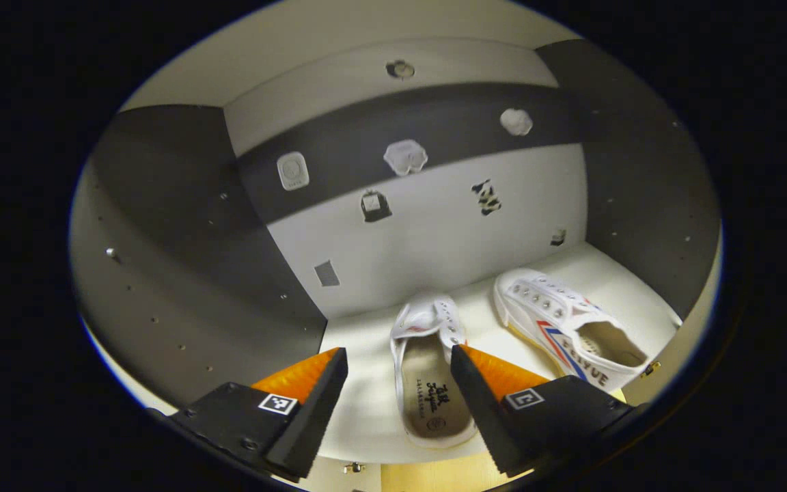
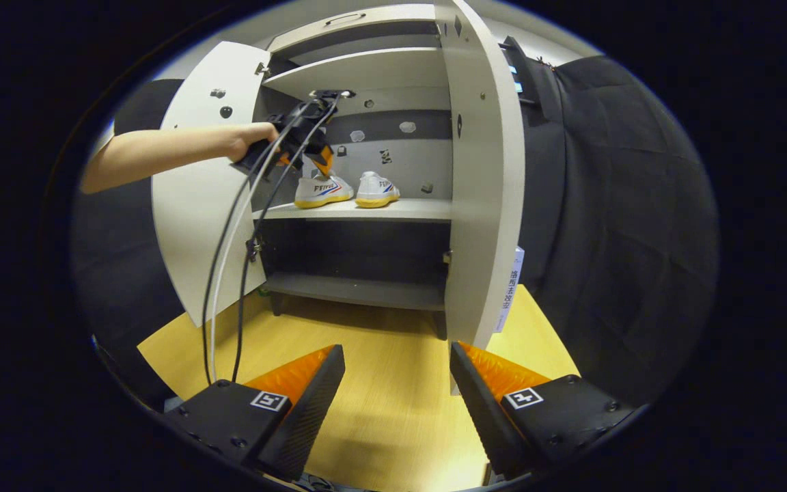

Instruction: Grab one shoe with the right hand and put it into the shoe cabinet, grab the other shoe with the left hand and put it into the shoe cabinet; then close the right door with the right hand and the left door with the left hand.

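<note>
2 white shoes on the middle shelf [image 2: 366,209] of the shoe cabinet [image 2: 366,68]. In the left gripper view, the near shoe [image 1: 432,369] lies with its heel toward the shelf's front edge and its opening up; the other shoe [image 1: 571,328] sits to its right, nearer the cabinet's right wall, side stripes showing. The 2 are apart, not touching. In the right gripper view both stand side by side on that shelf: striped shoe [image 2: 322,191] on the left, plain one [image 2: 376,190] on the right.

Around them: pale rear panel [image 1: 434,239] with a dark band and several small fittings; dark side walls with peg holes. Both doors stand open, left door [image 2: 195,198] and right door [image 2: 486,178]. Yellow wooden floor [image 2: 380,403] in front. Cables [image 2: 229,273] hang from the left gripper down toward the floor.

Left gripper [image 1: 399,396]: fingers spread wide, holding nothing, just above the near shoe's heel end. In the right gripper view a hand [image 2: 246,140] holds this left gripper [image 2: 298,147] inside the cabinet above the striped shoe.

Right gripper [image 2: 397,403]: fingers wide apart, empty, out over the floor, well back from the cabinet and facing the right door's edge.
</note>
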Motion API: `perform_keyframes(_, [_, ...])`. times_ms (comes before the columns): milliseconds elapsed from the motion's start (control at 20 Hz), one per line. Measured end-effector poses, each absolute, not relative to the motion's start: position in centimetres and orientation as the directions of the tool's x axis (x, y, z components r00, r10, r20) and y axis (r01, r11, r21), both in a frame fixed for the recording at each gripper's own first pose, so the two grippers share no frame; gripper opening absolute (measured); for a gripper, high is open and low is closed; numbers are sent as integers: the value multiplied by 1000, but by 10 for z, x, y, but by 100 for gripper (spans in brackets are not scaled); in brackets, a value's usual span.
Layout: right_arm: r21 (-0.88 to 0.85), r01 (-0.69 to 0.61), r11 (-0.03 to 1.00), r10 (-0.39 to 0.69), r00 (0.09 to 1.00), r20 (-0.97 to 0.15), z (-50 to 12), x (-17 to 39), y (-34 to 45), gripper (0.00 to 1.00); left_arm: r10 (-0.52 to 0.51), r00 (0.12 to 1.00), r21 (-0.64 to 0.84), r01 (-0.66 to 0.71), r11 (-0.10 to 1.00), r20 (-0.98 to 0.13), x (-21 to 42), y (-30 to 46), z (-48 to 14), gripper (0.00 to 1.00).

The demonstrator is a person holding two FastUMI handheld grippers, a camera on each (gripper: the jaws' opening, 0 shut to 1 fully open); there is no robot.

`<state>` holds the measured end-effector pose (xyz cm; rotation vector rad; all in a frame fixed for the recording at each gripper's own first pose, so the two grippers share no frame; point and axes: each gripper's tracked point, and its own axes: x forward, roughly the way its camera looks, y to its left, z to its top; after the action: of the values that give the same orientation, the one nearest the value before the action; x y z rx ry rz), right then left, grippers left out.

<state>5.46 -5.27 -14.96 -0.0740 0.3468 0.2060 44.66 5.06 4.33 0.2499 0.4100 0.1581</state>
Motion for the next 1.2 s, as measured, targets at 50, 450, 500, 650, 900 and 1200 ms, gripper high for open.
perform_keyframes(50, [-33, -204, 978, 181, 925, -335, -144, 53, -53, 99, 181, 922, 248, -97, 964, -343, 431, 45, 51, 96])
perform_keyframes(450, [-114, -151, 982, 115, 956, -272, -105, 37, -53, 99, 70, 992, 149, -54, 987, -104, 270, 11, 71, 96])
perform_keyframes(500, [-118, -142, 983, 107, 959, -263, -99, 34, -52, 99, 70, 994, 150, -57, 987, -87, 248, 10, 68, 96])
perform_keyframes(650, [-118, -122, 985, 90, 965, -246, -84, 28, -46, 98, 50, 996, 109, -41, 993, -80, 191, 1, 47, 96])
perform_keyframes(900, [-135, -48, 990, 24, 984, -174, -49, 21, -50, 98, 29, 996, 104, -20, 994, -89, 127, -3, 9, 96])
perform_keyframes(1200, [-96, 46, 994, -53, 996, -73, 16, 23, -80, 98, -26, 992, -26, 23, 999, -124, 82, -11, -21, 97])
